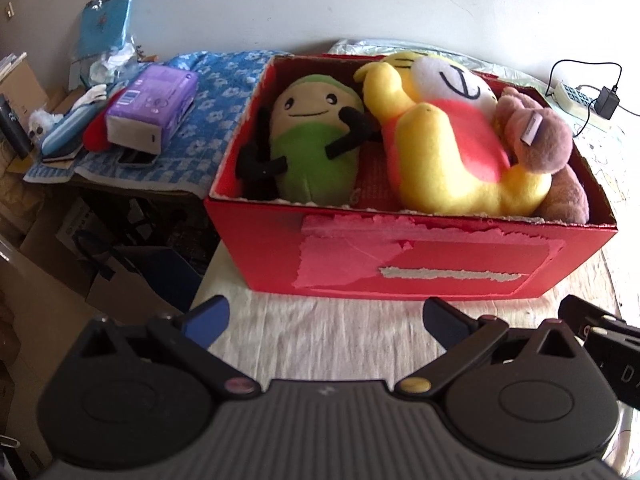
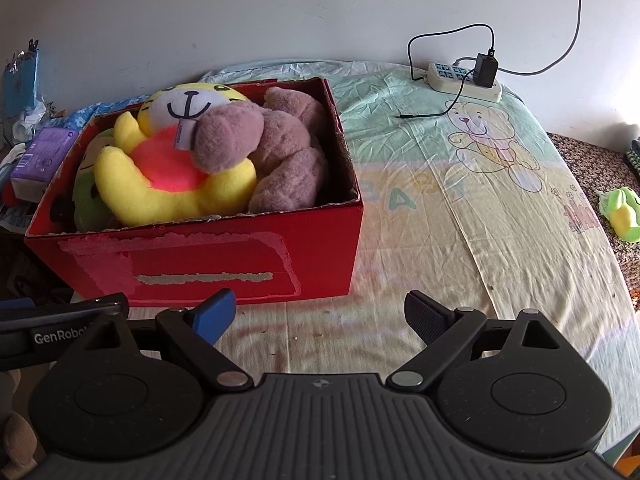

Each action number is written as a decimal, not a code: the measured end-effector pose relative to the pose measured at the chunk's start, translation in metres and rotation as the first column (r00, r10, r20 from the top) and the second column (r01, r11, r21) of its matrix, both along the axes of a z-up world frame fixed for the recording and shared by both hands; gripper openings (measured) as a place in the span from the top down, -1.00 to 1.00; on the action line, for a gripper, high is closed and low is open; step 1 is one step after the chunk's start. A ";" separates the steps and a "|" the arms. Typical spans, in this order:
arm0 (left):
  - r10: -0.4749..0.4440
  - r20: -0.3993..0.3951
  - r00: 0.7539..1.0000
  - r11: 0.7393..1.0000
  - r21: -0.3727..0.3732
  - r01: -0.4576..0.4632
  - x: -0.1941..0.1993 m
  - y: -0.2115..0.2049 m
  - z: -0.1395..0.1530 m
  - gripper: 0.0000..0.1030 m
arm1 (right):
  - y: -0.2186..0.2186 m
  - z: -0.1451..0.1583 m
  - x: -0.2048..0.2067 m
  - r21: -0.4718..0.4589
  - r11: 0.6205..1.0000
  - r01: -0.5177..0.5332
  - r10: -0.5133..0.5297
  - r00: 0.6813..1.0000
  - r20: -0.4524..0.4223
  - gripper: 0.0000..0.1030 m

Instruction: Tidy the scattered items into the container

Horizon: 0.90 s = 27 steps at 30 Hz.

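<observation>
Red cardboard box (image 2: 208, 256) sitting on the printed bedsheet (image 2: 460, 208), near the left edge of the bed, pretty much stuffed. Green plush (image 1: 312, 136) lying face-up in the left part of it, yellow plush (image 1: 444, 148) with the pinkish-red belly sprawled across the middle, brown plush (image 2: 280, 140) crammed into the right end and draped partly over the yellow one. White tag (image 2: 182, 136) sticking up where the brown one meets the yellow. Torn pink tape patch (image 1: 400, 256) across the box's front wall.

Left gripper (image 1: 326, 320) hovering in front of the box, jaws spread wide, nothing between them. Right gripper (image 2: 320, 318) same deal: fully released, empty, over bare sheet just in front of the box's right corner.

Further out: small green and yellow toy (image 2: 622, 218) lying on the patterned blanket at the far right, well apart from the box. White power strip (image 2: 456, 78) with black adapter (image 2: 486, 70) plugged in by the wall. Purple pack (image 1: 154, 102) on the blue floral cloth (image 1: 224, 92) left of the box.
</observation>
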<state>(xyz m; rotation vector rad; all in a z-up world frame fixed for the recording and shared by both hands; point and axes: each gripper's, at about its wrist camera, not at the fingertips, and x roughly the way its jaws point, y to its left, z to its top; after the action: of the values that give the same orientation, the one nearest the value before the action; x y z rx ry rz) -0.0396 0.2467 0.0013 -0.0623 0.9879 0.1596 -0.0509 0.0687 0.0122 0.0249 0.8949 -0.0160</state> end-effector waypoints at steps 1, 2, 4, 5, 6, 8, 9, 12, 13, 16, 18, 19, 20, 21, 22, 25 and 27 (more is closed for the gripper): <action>-0.002 0.002 1.000 1.000 0.001 0.002 0.000 -0.001 0.000 -0.99 | -0.001 -0.001 0.001 0.003 1.000 0.004 -0.004 1.000 -0.004 -0.81; -0.005 0.003 1.000 1.000 0.002 0.005 0.000 -0.003 0.001 -0.99 | -0.002 -0.001 0.001 0.007 1.000 0.006 -0.006 1.000 -0.009 -0.81; -0.007 0.006 1.000 1.000 0.005 0.007 0.000 -0.005 0.001 -0.99 | -0.003 -0.002 0.002 0.013 1.000 0.009 -0.009 1.000 -0.015 -0.81; -0.007 0.007 1.000 1.000 0.007 0.007 0.000 -0.006 0.001 -0.99 | -0.003 -0.003 0.002 0.015 1.000 0.010 -0.010 1.000 -0.016 -0.81; -0.007 0.008 1.000 1.000 0.008 0.007 0.000 -0.006 0.001 -0.99 | -0.003 -0.003 0.002 0.017 1.000 0.011 -0.011 1.000 -0.017 -0.81; -0.008 0.008 1.000 1.000 0.016 0.008 0.000 -0.008 0.001 -0.99 | -0.003 -0.004 0.002 0.021 1.000 0.010 -0.010 1.000 -0.022 -0.81; -0.009 0.009 1.000 1.000 0.024 0.009 -0.001 -0.010 0.001 -0.99 | -0.003 -0.005 0.003 0.023 1.000 0.010 -0.009 1.000 -0.026 -0.81; -0.012 0.017 1.000 0.999 0.045 0.012 -0.003 -0.012 0.002 -0.99 | -0.003 -0.007 0.003 0.030 0.999 0.010 -0.008 0.999 -0.035 -0.81; -0.010 0.017 1.000 0.999 0.046 0.010 -0.003 -0.012 0.002 -0.99 | -0.003 -0.007 0.003 0.033 0.999 0.009 -0.008 0.999 -0.038 -0.81; -0.005 0.018 1.000 0.999 0.045 0.004 -0.004 -0.010 0.002 -0.99 | -0.002 -0.007 0.002 0.031 1.000 0.005 -0.004 0.999 -0.037 -0.81; 0.000 0.017 1.000 0.999 0.039 0.000 -0.005 -0.009 0.002 -0.99 | -0.001 -0.006 0.001 0.025 1.000 0.001 0.000 1.000 -0.032 -0.81; 0.001 0.018 1.000 0.999 0.037 -0.001 -0.005 -0.008 0.002 -0.99 | -0.001 -0.006 0.000 0.023 1.000 -0.001 0.002 1.000 -0.030 -0.81; 0.000 0.019 1.000 0.999 0.037 0.000 -0.006 -0.008 0.002 -0.99 | -0.001 -0.006 0.000 0.021 1.000 -0.002 0.003 1.000 -0.028 -0.81; -0.002 0.020 1.000 0.999 0.036 0.001 -0.006 -0.008 0.002 -0.99 | -0.001 -0.006 -0.001 0.020 1.000 -0.002 0.003 1.000 -0.029 -0.81; -0.004 0.019 1.000 0.999 0.035 0.003 -0.006 -0.007 0.001 -0.99 | -0.001 -0.006 -0.001 0.019 1.000 -0.002 0.002 1.000 -0.031 -0.81; -0.011 0.013 1.000 1.000 0.026 0.011 -0.007 -0.006 -0.003 -0.99 | -0.002 -0.008 -0.003 0.021 1.000 0.002 -0.001 0.999 -0.039 -0.81; -0.014 -0.002 1.000 1.000 0.013 0.014 -0.007 -0.005 -0.006 -0.99 | -0.002 -0.009 -0.003 0.023 1.000 0.004 -0.003 0.999 -0.042 -0.81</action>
<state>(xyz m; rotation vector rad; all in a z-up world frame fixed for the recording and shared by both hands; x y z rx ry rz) -0.0464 0.2419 -0.0049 -0.0428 0.9885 0.1531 -0.0543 0.0667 0.0033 0.0477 0.9368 -0.0093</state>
